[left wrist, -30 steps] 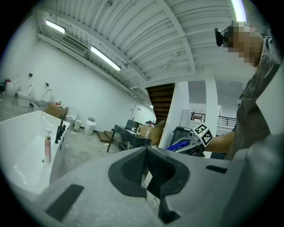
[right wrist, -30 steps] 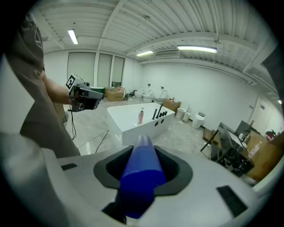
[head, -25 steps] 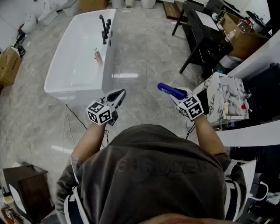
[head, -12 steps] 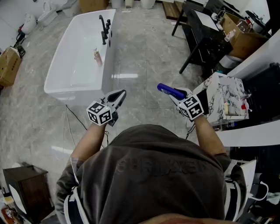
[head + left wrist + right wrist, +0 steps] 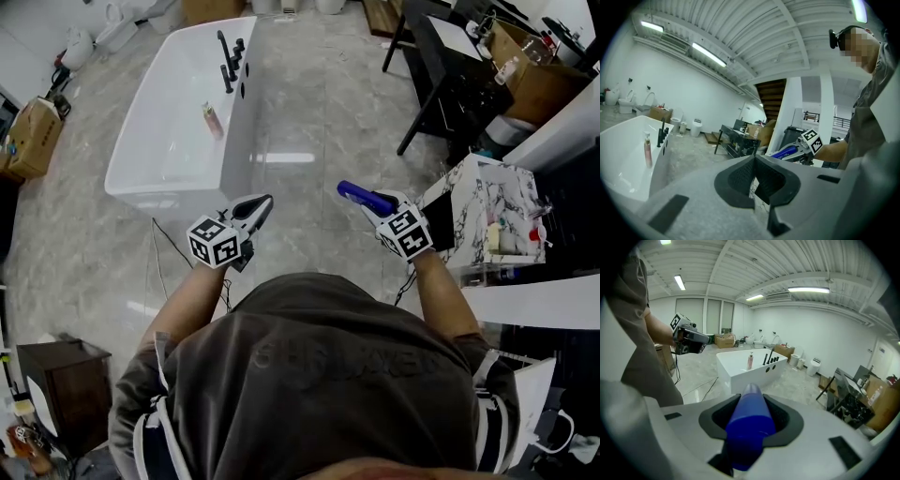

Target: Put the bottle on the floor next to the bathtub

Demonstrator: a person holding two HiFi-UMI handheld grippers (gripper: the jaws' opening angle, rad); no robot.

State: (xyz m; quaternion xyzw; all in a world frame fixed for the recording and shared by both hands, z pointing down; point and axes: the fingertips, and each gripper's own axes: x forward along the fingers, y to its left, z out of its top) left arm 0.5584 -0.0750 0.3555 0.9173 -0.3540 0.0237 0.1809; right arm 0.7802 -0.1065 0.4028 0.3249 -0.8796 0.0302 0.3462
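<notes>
A blue bottle (image 5: 364,196) lies along the jaws of my right gripper (image 5: 379,203), which is shut on it at waist height over the marble floor. In the right gripper view the blue bottle (image 5: 749,420) fills the jaws and points toward the white bathtub (image 5: 745,369). In the head view the bathtub (image 5: 178,122) stands ahead at the upper left. My left gripper (image 5: 263,201) is shut and holds nothing, just off the tub's near right corner. In the left gripper view the bottle (image 5: 787,151) shows off to the right.
A pink bottle (image 5: 212,119) and a black faucet (image 5: 228,61) are on the tub. A black cable (image 5: 164,258) trails over the floor by the tub's near end. A marbled cabinet (image 5: 487,202) and black tables (image 5: 441,75) stand to the right, and a cardboard box (image 5: 33,136) far left.
The head view has shifted a little, so the tub sits slightly lower and further right in it. Both grippers keep nearly the same place, and the bottle stays gripped.
</notes>
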